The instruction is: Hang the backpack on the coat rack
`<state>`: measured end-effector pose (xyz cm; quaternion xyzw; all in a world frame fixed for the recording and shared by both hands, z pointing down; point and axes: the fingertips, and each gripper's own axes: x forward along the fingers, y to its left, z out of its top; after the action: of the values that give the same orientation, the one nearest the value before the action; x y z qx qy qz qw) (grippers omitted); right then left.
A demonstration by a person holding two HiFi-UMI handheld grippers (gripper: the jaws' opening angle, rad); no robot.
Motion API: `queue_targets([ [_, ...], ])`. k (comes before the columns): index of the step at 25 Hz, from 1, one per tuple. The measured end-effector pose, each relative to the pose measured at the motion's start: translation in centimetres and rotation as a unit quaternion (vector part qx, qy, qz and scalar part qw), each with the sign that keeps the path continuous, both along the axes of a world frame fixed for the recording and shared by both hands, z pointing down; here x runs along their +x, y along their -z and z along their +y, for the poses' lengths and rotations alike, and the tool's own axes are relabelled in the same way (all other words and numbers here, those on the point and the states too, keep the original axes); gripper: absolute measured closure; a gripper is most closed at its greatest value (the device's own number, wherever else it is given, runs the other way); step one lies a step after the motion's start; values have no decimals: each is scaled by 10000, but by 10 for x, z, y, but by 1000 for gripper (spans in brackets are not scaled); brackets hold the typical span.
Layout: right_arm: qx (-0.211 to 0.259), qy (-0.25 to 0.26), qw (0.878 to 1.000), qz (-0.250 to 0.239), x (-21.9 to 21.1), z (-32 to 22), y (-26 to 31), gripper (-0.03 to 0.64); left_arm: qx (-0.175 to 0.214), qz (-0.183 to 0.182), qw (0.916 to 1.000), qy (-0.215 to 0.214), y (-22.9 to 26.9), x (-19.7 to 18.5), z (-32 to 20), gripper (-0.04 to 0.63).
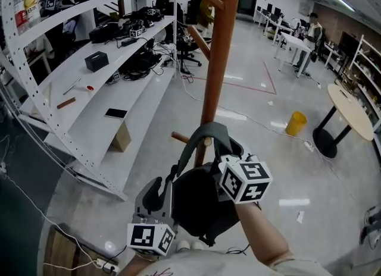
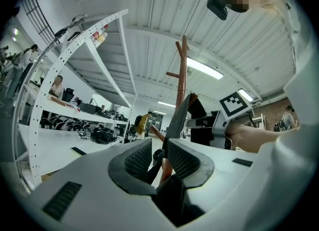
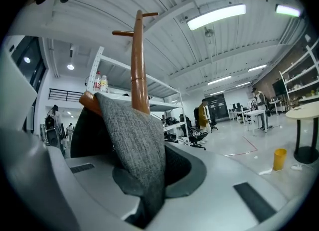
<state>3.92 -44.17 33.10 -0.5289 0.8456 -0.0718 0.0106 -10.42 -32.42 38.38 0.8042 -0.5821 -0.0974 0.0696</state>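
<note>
Strap loop pinched in right gripper lies over peg straight ahead. Left gripper clamps black webbing, backpack between them.

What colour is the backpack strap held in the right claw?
Mottled grey fabric strap; the right gripper view shows it best.
</note>
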Motion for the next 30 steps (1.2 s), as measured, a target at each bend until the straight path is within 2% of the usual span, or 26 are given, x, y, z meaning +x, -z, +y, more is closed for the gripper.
queue_targets([
  [4, 41, 5, 9997, 246, -8, 2, -11, 586, -16, -8, 10000, 6, -1, -2, 3, 483],
  [11, 93, -120, 9992, 371, -13, 8, -15, 586, -49, -40, 10000, -36, -3, -5, 8, 483],
  [19, 388, -347, 9967, 622, -11, 21, -14, 583, -9, -118, 9997, -213, -2, -4, 11, 483],
  [26, 570, -536, 9938, 786, -3, 40, -24, 514, 170, -273, 9982, -505, 4, 6, 14, 483],
  [30, 629, -723, 9914, 890, 6, 52, -25, 505, 229, -339, 9978, -528, 7, 8, 14, 483],
])
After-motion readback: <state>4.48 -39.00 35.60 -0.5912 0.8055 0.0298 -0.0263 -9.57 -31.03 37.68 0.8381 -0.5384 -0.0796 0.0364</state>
